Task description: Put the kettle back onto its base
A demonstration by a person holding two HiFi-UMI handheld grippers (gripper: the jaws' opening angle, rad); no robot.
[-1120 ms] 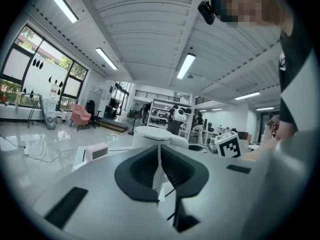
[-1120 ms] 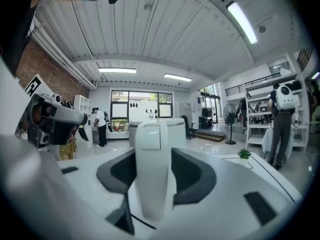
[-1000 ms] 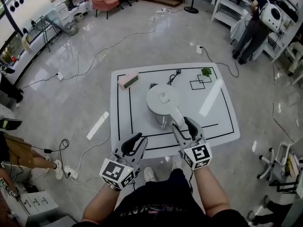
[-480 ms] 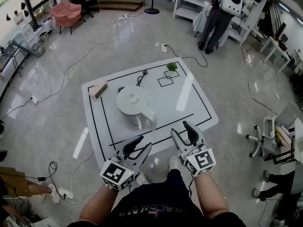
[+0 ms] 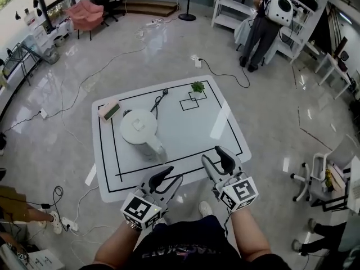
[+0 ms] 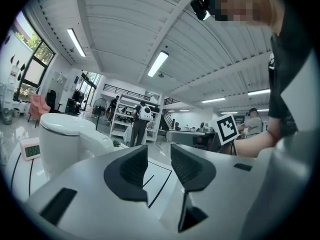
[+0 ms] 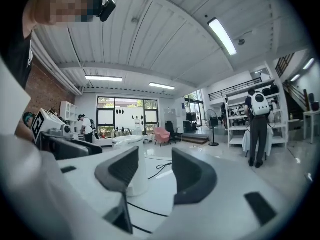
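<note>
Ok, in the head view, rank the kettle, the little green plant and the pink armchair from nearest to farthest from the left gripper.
1. Kettle, left on the table, just ahead of the left gripper.
2. Green plant, at the table's far edge.
3. Pink armchair, across the floor, far left.

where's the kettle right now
In the head view the white kettle stands on the left half of the white table, just right of the small pink display, its handle pointing roughly toward the left gripper.
</note>
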